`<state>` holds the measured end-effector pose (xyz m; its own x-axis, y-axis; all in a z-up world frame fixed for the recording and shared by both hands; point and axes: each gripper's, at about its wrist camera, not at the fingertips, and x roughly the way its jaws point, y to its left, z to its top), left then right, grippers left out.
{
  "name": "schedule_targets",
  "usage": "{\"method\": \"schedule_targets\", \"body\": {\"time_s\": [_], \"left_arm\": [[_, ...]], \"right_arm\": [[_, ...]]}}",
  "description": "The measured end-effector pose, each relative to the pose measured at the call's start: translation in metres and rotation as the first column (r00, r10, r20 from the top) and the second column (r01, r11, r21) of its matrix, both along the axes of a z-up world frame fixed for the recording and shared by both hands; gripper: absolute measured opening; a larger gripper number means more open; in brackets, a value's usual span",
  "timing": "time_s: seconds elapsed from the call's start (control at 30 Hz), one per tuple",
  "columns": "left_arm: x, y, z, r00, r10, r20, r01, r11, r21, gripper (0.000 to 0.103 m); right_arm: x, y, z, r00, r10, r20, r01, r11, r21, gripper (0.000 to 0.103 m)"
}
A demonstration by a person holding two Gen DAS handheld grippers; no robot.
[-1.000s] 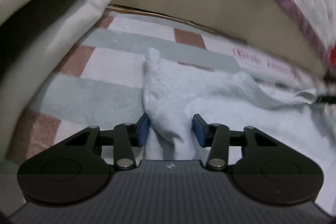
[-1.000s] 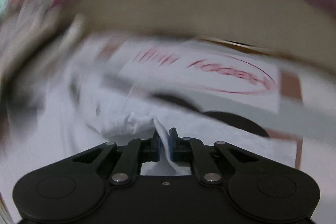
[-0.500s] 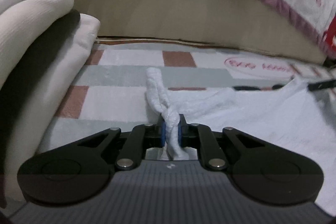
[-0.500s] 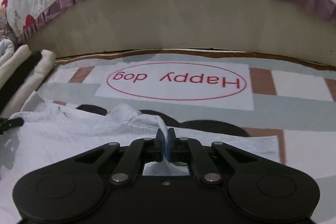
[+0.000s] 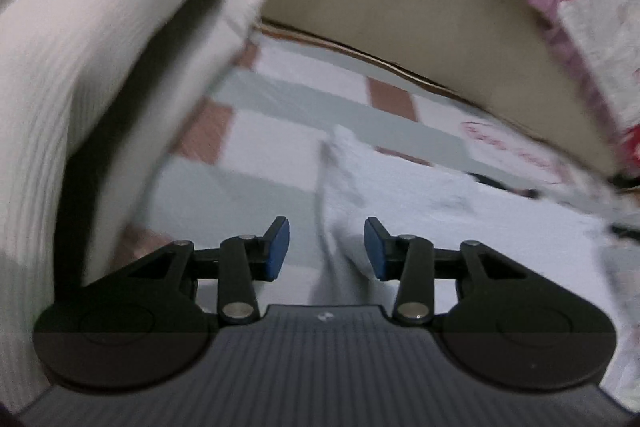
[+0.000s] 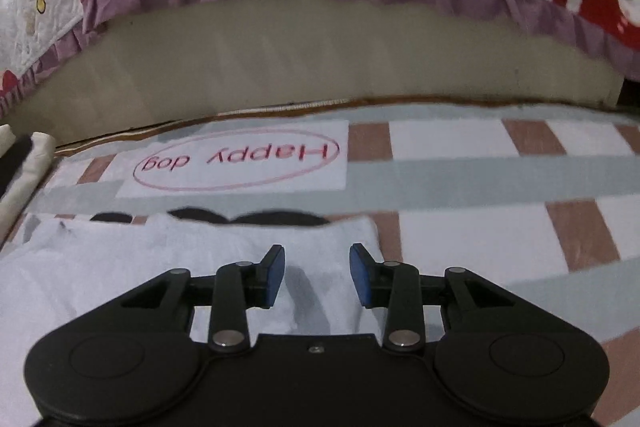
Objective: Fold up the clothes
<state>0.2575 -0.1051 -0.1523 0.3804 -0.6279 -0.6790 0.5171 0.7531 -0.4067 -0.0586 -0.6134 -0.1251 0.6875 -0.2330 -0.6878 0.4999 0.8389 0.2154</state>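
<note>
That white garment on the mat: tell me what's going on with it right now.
A person is folding clothes with a handheld gripper in each hand. The white garment lies on the checked mat beside a bed. Both the left gripper and the right gripper have their jaws opening over the cloth, and neither pinches it. A stack of folded clothes sits off to the left.
</note>
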Motion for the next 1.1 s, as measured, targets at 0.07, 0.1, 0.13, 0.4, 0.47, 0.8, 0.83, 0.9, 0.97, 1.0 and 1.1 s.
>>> {"method": "schedule_targets", "body": {"time_s": [0.07, 0.1, 0.13, 0.4, 0.47, 0.8, 0.83, 0.9, 0.97, 1.0, 1.1], "left_arm": [[-0.002, 0.006, -0.002, 0.998, -0.026, -0.049, 0.023, 0.998, -0.053, 0.035], [-0.003, 0.005, -0.002, 0.997, -0.051, -0.057, 0.048, 0.997, -0.058, 0.025], [-0.005, 0.002, -0.001, 0.995, -0.079, -0.060, 0.076, 0.995, -0.058, 0.011], [-0.013, -0.010, -0.016, 0.991, -0.087, -0.106, 0.081, 0.995, -0.061, 0.016], [-0.014, -0.011, -0.013, 0.992, -0.087, -0.097, 0.078, 0.993, -0.089, 0.026], [-0.047, -0.043, -0.006, 0.972, -0.157, 0.175, 0.143, 0.986, 0.092, 0.007], [-0.054, -0.045, 0.000, 0.960, -0.170, 0.222, 0.148, 0.983, 0.111, 0.007], [-0.070, -0.051, 0.011, 0.931, -0.191, 0.310, 0.152, 0.978, 0.147, 0.007], [-0.083, -0.058, 0.019, 0.904, -0.214, 0.371, 0.161, 0.972, 0.170, 0.007], [-0.087, -0.060, 0.021, 0.897, -0.227, 0.379, 0.176, 0.970, 0.165, 0.007], [-0.090, -0.066, 0.021, 0.892, -0.248, 0.378, 0.200, 0.966, 0.162, 0.007]], "right_arm": [[-0.009, -0.002, -0.005, 0.999, 0.015, 0.031, -0.017, 0.999, 0.039, 0.041], [-0.011, -0.004, -0.008, 0.999, 0.027, 0.043, -0.030, 0.997, 0.068, 0.041], [-0.009, -0.003, -0.012, 0.998, 0.047, 0.046, -0.052, 0.993, 0.104, 0.043], [0.002, 0.011, -0.029, 0.996, 0.087, 0.005, -0.087, 0.983, 0.162, 0.061], [0.006, 0.017, -0.027, 0.997, 0.071, -0.013, -0.070, 0.992, 0.106, 0.062], [0.026, 0.027, -0.022, 0.985, -0.107, -0.135, 0.097, 0.992, -0.078, 0.064], [0.022, 0.031, -0.020, 0.982, -0.120, -0.142, 0.107, 0.989, -0.098, 0.064], [0.010, 0.033, -0.022, 0.986, -0.089, -0.138, 0.080, 0.994, -0.070, 0.059], [-0.003, 0.033, -0.027, 0.989, -0.057, -0.139, 0.054, 0.998, -0.026, 0.052], [-0.007, 0.032, -0.028, 0.991, -0.050, -0.124, 0.049, 0.999, -0.017, 0.052], [-0.016, 0.030, -0.030, 0.996, -0.034, -0.084, 0.033, 0.999, -0.010, 0.052]]}}
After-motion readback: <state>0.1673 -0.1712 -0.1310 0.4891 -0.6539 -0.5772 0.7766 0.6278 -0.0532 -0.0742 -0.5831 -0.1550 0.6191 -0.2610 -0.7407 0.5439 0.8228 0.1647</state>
